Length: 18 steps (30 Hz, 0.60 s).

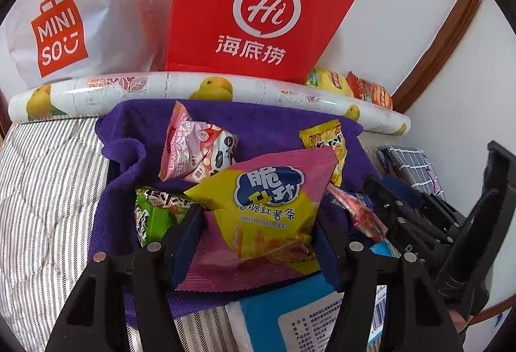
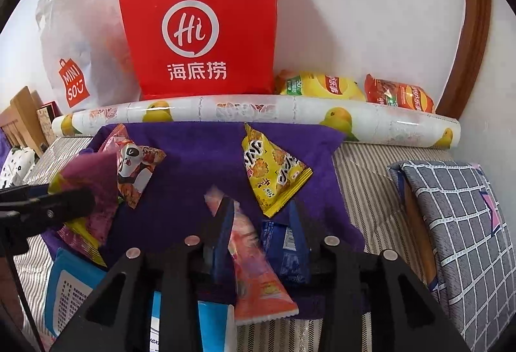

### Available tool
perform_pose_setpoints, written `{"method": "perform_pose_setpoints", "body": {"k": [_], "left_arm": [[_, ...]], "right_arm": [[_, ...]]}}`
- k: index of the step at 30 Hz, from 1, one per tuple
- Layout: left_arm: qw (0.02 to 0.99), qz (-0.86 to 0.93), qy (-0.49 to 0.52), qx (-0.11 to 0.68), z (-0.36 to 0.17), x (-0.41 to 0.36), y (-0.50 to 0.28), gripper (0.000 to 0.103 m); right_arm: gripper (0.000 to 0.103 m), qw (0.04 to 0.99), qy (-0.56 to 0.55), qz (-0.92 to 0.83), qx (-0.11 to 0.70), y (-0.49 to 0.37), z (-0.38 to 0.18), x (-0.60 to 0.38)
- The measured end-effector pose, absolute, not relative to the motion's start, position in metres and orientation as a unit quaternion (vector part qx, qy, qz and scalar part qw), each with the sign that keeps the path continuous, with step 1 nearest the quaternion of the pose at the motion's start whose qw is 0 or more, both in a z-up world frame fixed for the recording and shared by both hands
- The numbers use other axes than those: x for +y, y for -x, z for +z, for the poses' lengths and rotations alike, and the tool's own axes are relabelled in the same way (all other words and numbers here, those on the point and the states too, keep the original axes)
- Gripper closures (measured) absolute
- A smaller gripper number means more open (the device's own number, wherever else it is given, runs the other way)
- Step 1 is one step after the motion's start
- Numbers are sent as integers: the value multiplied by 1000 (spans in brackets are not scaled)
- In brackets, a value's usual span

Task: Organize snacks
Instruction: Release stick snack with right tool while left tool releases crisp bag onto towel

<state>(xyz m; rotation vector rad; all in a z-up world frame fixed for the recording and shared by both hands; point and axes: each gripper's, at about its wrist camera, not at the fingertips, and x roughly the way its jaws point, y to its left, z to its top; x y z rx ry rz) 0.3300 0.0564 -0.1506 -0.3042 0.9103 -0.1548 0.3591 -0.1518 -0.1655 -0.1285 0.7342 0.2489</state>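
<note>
Purple towel (image 2: 193, 152), lemon-print roll (image 2: 258, 113), red bag (image 2: 200, 23) behind

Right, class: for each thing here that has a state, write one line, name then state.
Left gripper: jaws shut on sweet potato sticks bag.
Right gripper: jaws open, orange packet between them.
Red paper bag: standing upright.
Patterned roll: rolled up, lying flat.
Purple towel: spread out, rumpled.

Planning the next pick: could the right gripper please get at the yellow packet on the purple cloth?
Probably not yet: the yellow packet lies uncovered ahead, but the right gripper has an orange packet between its fingers.
</note>
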Motion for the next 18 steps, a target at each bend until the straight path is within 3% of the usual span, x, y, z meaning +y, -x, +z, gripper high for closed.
{"method": "perform_pose_setpoints", "body": {"k": [5, 18], "left_arm": [[881, -74, 150, 443, -154, 56, -332, 40], [877, -76, 149, 451, -158, 54, -333, 36]], "right_arm": [[60, 927, 54, 122, 351, -357, -162, -154], [59, 924, 52, 117, 361, -361, -167, -155]]}}
